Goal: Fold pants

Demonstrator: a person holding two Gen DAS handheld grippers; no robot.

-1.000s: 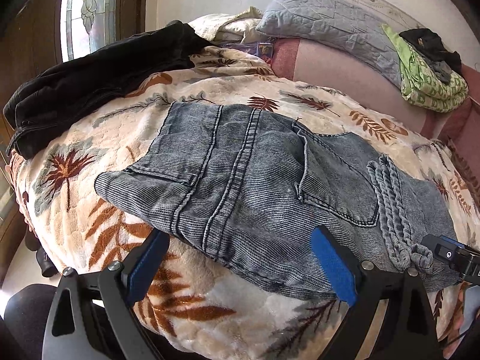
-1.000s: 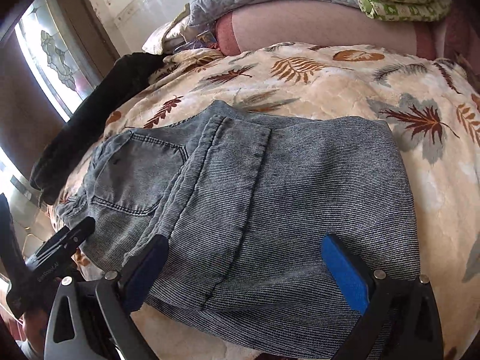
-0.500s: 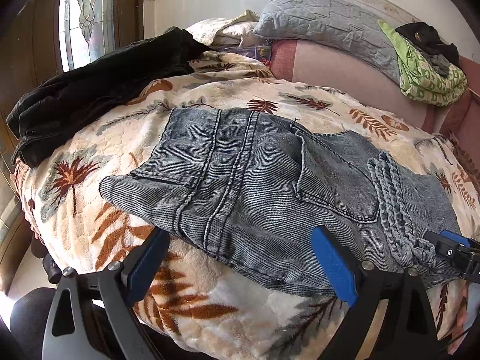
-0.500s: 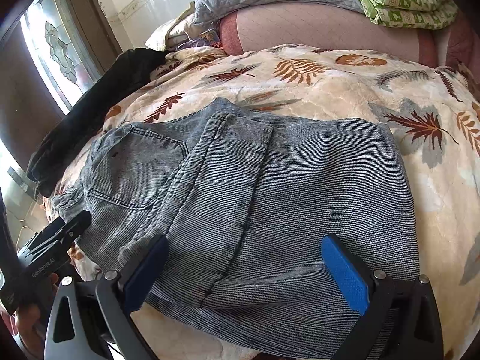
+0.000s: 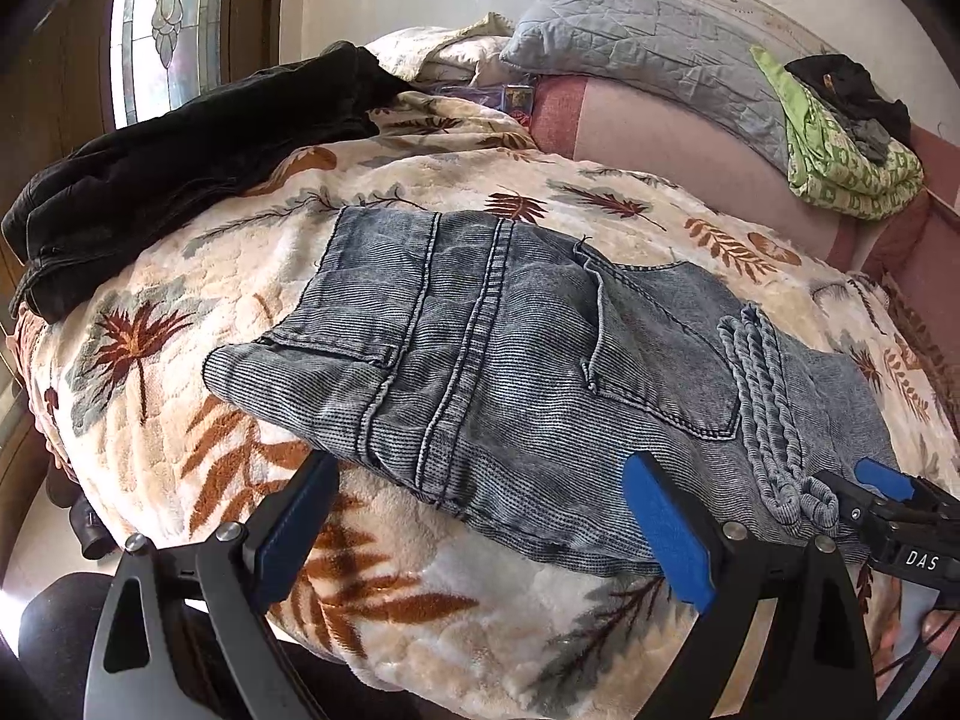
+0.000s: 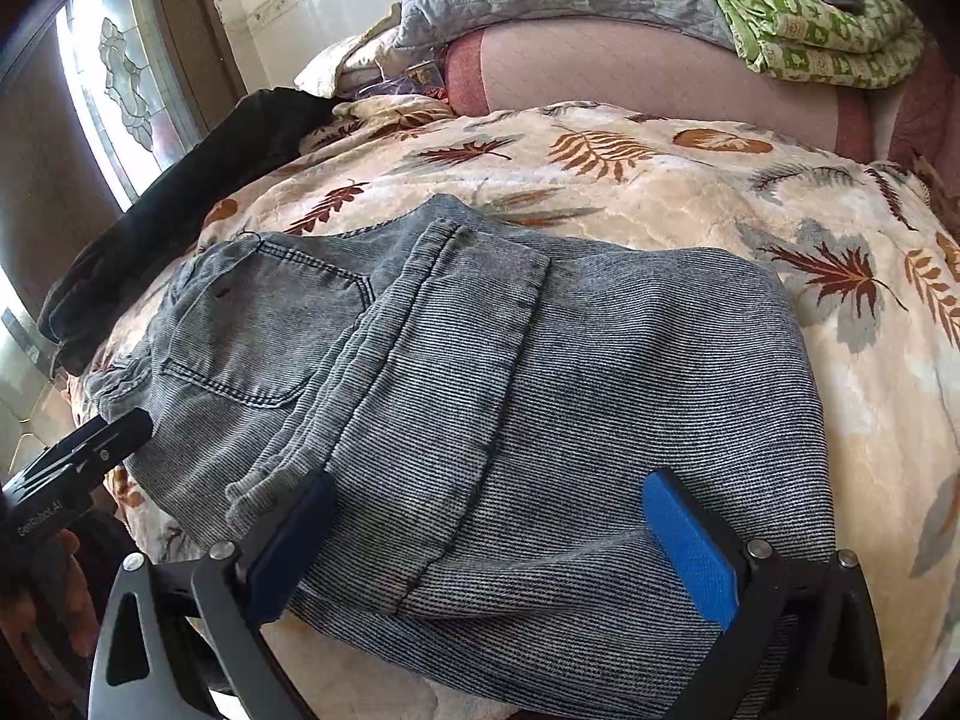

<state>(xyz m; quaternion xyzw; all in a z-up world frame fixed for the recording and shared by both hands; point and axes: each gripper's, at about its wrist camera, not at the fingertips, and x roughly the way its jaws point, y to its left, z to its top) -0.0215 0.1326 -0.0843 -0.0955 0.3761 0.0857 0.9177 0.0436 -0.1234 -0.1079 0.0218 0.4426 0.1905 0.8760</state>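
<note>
Folded grey-blue denim pants [image 5: 510, 372] lie flat on a leaf-patterned blanket [image 5: 180, 324], back pocket and twisted drawstring facing up. They also show in the right wrist view [image 6: 510, 390]. My left gripper [image 5: 480, 531] is open and empty, its blue pads just in front of the near edge of the pants. My right gripper [image 6: 486, 540] is open and empty, hovering over the near folded edge. The right gripper's tip shows in the left wrist view [image 5: 888, 510]; the left gripper's tip shows in the right wrist view [image 6: 90, 444].
A black garment [image 5: 180, 144] lies on the blanket's far left by a window [image 5: 168, 30]. A grey pillow [image 5: 648, 60] and a green patterned cloth [image 5: 840, 150] rest on the pink headboard [image 5: 660, 132] behind. The blanket's near edge drops off below the grippers.
Both grippers have drawn back slightly toward the near edge; the pants lie as before. Both grippers stay open.
</note>
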